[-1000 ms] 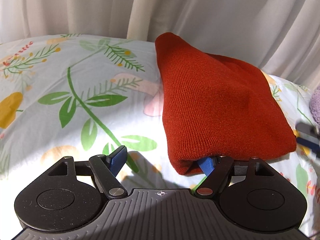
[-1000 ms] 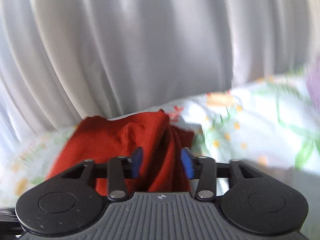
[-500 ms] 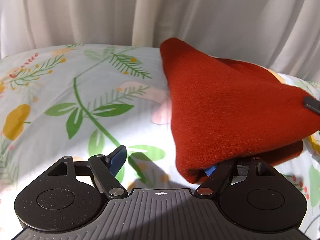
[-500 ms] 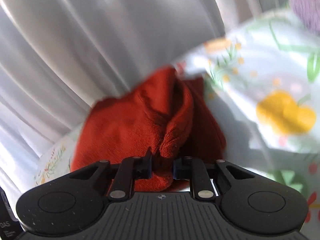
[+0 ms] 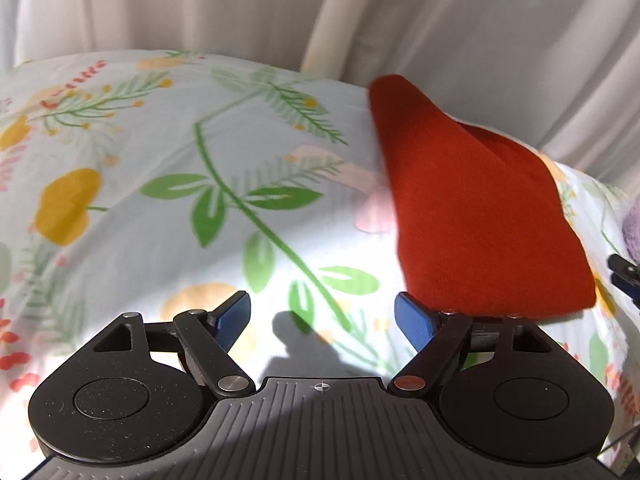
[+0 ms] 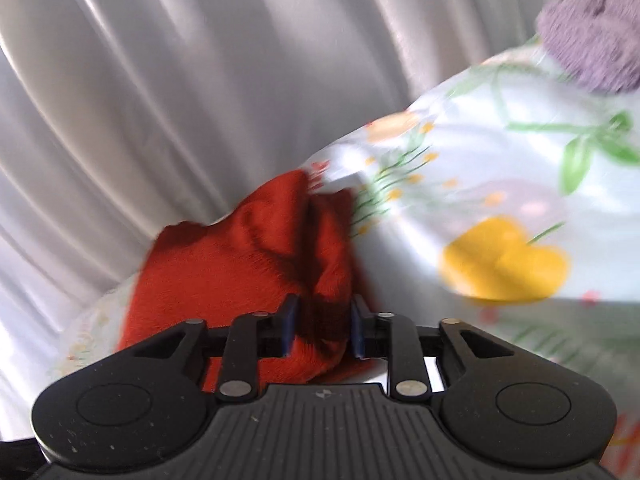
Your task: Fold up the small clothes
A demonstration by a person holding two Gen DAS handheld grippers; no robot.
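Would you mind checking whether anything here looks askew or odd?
The red knit garment isn't lying flat: its right end is bunched and creased between the right gripper pads, which have just been opening. Nothing looks spilled or damaged.

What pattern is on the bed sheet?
Green leaves and yellow flowers on the pale sheet, clearest in the left wrist view.

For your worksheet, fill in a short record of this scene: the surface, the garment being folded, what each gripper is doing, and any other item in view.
surface: floral bedsheet
garment: red knit piece, lying on the sheet
left gripper: open, nothing between its fingers
right gripper: jaws just opened a little; a fold of the red knit still pressed between them
other item: purple fuzzy cloth on the sheet
backdrop: white curtain
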